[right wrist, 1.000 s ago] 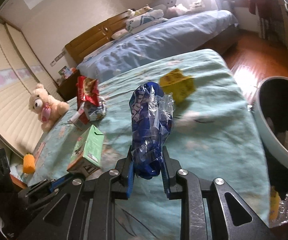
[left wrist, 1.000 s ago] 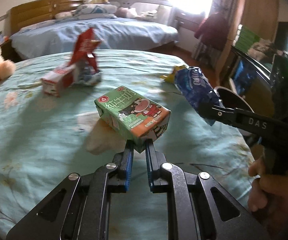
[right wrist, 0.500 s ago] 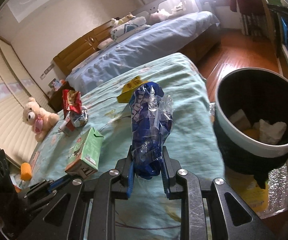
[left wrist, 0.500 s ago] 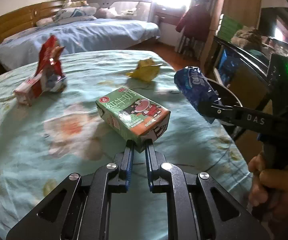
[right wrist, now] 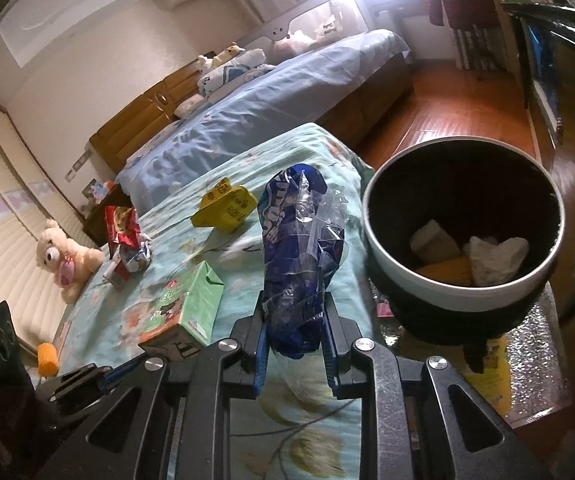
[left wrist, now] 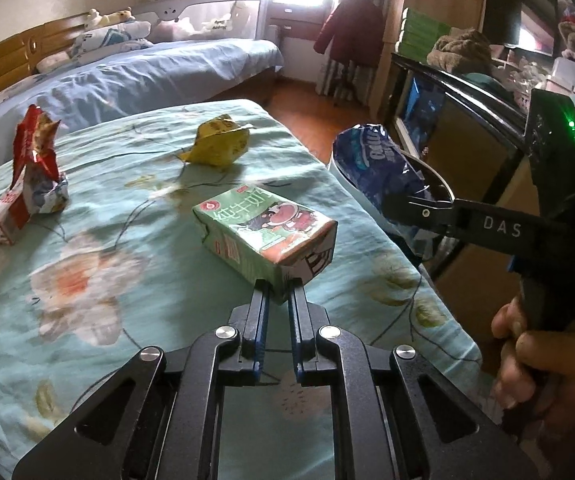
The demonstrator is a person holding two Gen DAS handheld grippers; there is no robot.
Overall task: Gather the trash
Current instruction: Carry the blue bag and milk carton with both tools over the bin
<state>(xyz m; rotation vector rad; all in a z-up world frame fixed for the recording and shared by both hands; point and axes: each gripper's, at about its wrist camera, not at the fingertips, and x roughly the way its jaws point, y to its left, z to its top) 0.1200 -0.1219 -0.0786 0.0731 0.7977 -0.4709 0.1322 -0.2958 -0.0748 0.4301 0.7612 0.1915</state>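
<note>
My left gripper (left wrist: 278, 289) is shut on a corner of a green drink carton (left wrist: 265, 231), held above the teal floral bedcover (left wrist: 87, 264). The carton (right wrist: 185, 306) also shows low in the right wrist view. My right gripper (right wrist: 293, 320) is shut on a crumpled blue plastic wrapper (right wrist: 303, 248), held upright near the bed's edge, just left of a black-and-white trash bin (right wrist: 463, 296) that holds paper scraps. In the left wrist view the right gripper (left wrist: 401, 208) carries the wrapper (left wrist: 371, 160) at the right, with a hand (left wrist: 543, 360) on its handle.
A yellow wrapper (left wrist: 217, 142) and a red-and-white crushed packet (left wrist: 31, 178) lie on the bedcover. A teddy bear (right wrist: 65, 258) sits at the far left. A second bed (right wrist: 267, 92), wooden floor (right wrist: 447, 96) and a dark cabinet (left wrist: 467, 128) lie beyond.
Both grippers have swung to the right with their loads. The trash bin has come fully into the right wrist view and the wrapper now sits beside its rim.
</note>
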